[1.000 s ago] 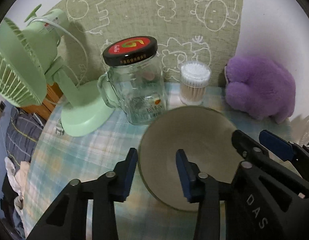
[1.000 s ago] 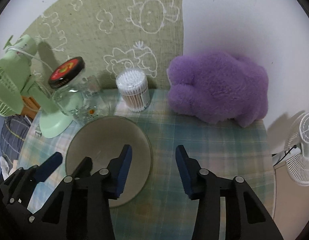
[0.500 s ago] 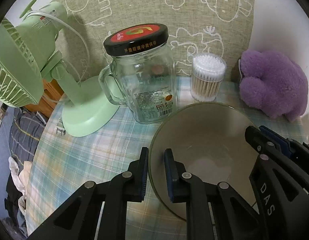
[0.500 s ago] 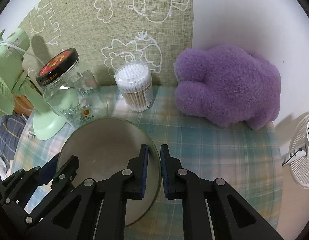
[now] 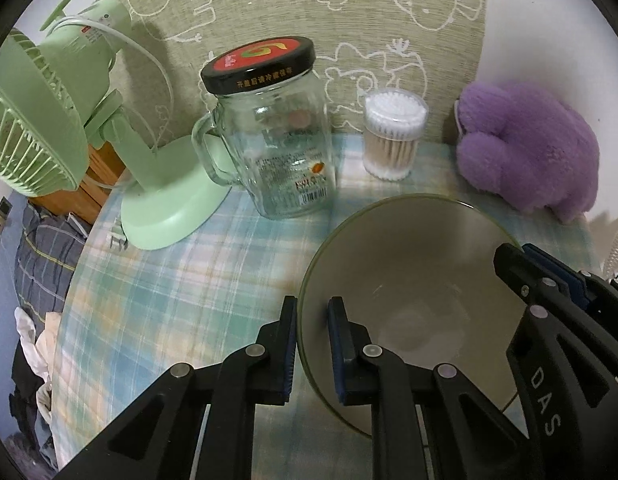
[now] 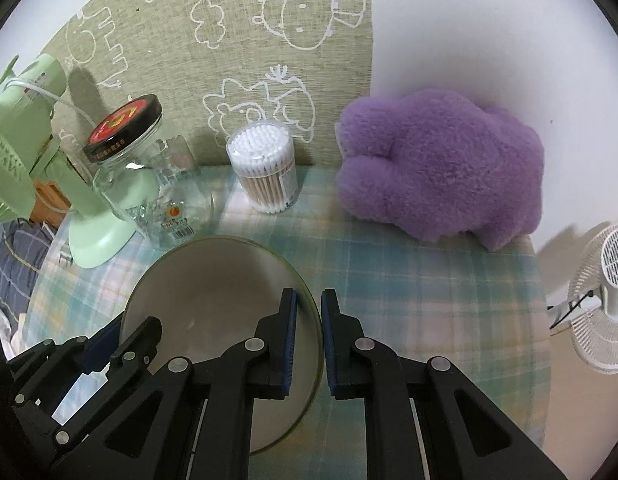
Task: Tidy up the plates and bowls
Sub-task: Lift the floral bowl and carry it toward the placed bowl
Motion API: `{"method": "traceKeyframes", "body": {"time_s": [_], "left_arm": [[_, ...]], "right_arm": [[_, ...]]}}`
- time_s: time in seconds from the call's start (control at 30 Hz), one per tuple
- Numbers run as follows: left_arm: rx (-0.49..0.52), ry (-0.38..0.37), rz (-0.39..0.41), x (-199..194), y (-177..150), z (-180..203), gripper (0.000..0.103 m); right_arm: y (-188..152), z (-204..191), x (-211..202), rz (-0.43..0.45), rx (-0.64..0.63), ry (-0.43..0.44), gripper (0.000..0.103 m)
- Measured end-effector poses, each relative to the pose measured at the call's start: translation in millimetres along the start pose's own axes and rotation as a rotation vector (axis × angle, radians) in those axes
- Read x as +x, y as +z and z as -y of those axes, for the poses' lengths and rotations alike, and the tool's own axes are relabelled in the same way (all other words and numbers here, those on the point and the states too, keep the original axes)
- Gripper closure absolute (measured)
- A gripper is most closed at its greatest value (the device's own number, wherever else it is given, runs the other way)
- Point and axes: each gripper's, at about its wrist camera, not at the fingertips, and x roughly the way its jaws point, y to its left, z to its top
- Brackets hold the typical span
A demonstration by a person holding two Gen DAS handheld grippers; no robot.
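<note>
Since a second ago both pairs of jaws, which stood wide apart over the bowl's edges, have drawn together onto its rim. The left gripper point(image 5: 312, 344) now pinches the left side of the bowl point(image 5: 413, 280), one blue pad outside the rim and one inside it. The right gripper point(image 6: 309, 336) is clamped in the same way on the opposite, right side of the bowl point(image 6: 213, 280), with the thin greenish rim running between its pads. The bowl is wide and shallow, pale beige inside, and sits toward the near part of the round surface point(image 6: 409, 300), which is covered with a pale blue and cream checked cloth; from these views it cannot be told whether the bowl rests on the cloth or is raised off it. Just behind the bowl stands a clear glass jar point(image 5: 277, 152) with a handle and a black lid bearing a red label. Beside the jar, nearer the wall, is a clear tub of cotton swabs point(image 5: 393, 136), upright. A purple plush toy point(image 6: 441, 168) lies at the back right against the wall, well apart from the bowl. A light green desk fan point(image 5: 69, 128) stands at the left edge, its base just beside the jar. A white fan point(image 6: 605, 300) shows beyond the surface's right edge.
</note>
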Motion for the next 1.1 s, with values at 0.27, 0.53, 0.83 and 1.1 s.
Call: {"method": "traceKeyframes", "body": {"time_s": [0.27, 0.53, 0.83, 1.1], "left_arm": [[0.027, -0.021, 0.021, -27.4, -8.7, 4.6, 0.091], [0.033, -0.037, 0.068, -61.9, -15.0, -5.3, 0.091], [0.067, -0.087, 0.126, -109.2, -33.0, -22.3, 0.091], [0.119, -0.145, 0.166, -148.4, -54.3, -34.6, 0.090]], "right_arm": [[-11.1, 6.6, -30.6, 0.008, 0.004, -0.023, 0.088], [-16.6, 2.8, -68.8, 0.043, 0.014, -0.034, 0.088], [-31.6, -14.8, -123.1, 0.093, 0.031, -0.078, 0.088], [-56.6, -32.6, -173.6, 0.128, 0.062, -0.144, 0.088]]}}
